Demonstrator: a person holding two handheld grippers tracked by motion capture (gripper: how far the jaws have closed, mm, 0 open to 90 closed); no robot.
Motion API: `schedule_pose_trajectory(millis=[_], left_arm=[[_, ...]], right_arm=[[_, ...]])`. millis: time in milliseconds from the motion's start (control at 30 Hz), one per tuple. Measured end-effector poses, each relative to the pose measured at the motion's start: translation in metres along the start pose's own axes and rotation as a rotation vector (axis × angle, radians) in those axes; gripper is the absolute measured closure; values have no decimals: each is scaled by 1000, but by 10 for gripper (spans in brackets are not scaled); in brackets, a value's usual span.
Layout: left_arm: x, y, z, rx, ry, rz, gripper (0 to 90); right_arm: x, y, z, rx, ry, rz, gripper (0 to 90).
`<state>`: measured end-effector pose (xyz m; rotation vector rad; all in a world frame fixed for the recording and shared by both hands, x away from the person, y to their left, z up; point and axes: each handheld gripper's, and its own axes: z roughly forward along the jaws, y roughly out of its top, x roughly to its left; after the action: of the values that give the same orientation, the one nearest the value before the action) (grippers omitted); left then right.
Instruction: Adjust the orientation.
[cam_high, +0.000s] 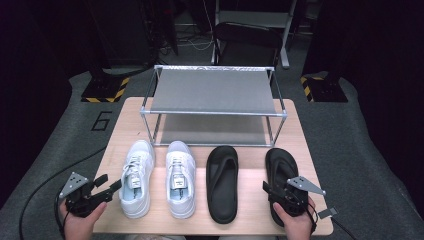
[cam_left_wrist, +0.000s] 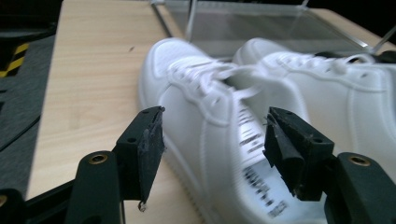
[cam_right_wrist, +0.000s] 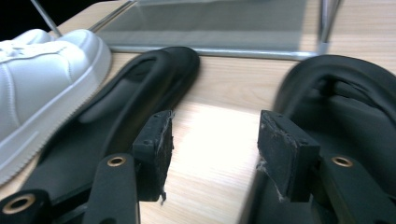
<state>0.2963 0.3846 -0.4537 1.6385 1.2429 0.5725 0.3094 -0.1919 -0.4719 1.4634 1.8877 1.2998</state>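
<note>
White sneakers: your pair sits at centre-left of the high view, left sneaker (cam_high: 136, 178) beside right sneaker (cam_high: 179, 177), toes toward the rack.
Black sandals: the left sandal (cam_high: 222, 182) lies right of the sneakers; the right sandal (cam_high: 281, 172) lies at the lower right, its heel end under your right gripper.
Rack: the metal-framed rack (cam_high: 214, 92) with two grey shelves stands at the top of the table (cam_high: 112, 150), behind all four shoes.
Left gripper: you hold the left gripper (cam_high: 111, 185) at the lower left of the high view, just beside the left sneaker's heel. Its jaws stand wide apart with nothing clamped.
Left gripper view: your left gripper (cam_left_wrist: 214, 140) looks along the left sneaker (cam_left_wrist: 210, 135), whose side and heel fill the gap between the jaws; you cannot tell from this view whether a pad touches it.
Right gripper: you hold the right gripper (cam_high: 268, 192) at the lower right of the high view, over the right sandal. Its jaws are spread, gripping nothing.
Right gripper view: your right gripper (cam_right_wrist: 215, 149) frames bare wood between its pads; the left sandal (cam_right_wrist: 126, 107) runs up the left, the right sandal (cam_right_wrist: 345, 107) sits at the right, and a sneaker (cam_right_wrist: 42, 79) shows at the upper left.
</note>
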Motion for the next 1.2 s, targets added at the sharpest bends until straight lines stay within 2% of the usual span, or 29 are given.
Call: schedule_pose_trajectory(millis=[100,167,233,367,400,467,567,700,833,933,1000,1033,1100,1133,1200], left_arm=[[-7,7,6,11,-35,-5,390],[-10,9,9,9,-44,-5,412],[-19,14,18,21,-60,23,415],[-30,17,22,30,-82,48,417],[-35,19,23,33,-91,65,417],[-37,20,24,37,-97,68,417],[-40,21,28,32,-115,52,416],[-44,20,33,42,-132,48,429],[-48,19,33,31,-148,52,442],[-49,18,36,39,-151,50,442],[-50,17,38,35,-143,48,443],[-50,18,38,49,-153,52,443],[-54,20,38,34,-157,59,453],[-55,20,38,41,-163,64,455],[-57,20,38,37,-162,62,457]], right_arm=[[5,4,5,-23,31,19,472],[9,5,8,-21,28,12,488],[12,5,12,-10,32,12,497],[17,5,15,-4,39,15,500],[21,5,16,-2,46,18,494],[23,5,18,5,54,11,491],[30,5,23,27,67,-5,495],[34,5,27,53,78,5,506],[37,7,34,41,84,-7,497],[41,6,38,35,96,-5,492],[45,5,41,31,99,-22,477],[45,5,41,31,99,-22,477],[50,4,48,46,104,-34,449],[51,4,50,43,108,-43,452],[52,3,52,52,117,-38,457]])
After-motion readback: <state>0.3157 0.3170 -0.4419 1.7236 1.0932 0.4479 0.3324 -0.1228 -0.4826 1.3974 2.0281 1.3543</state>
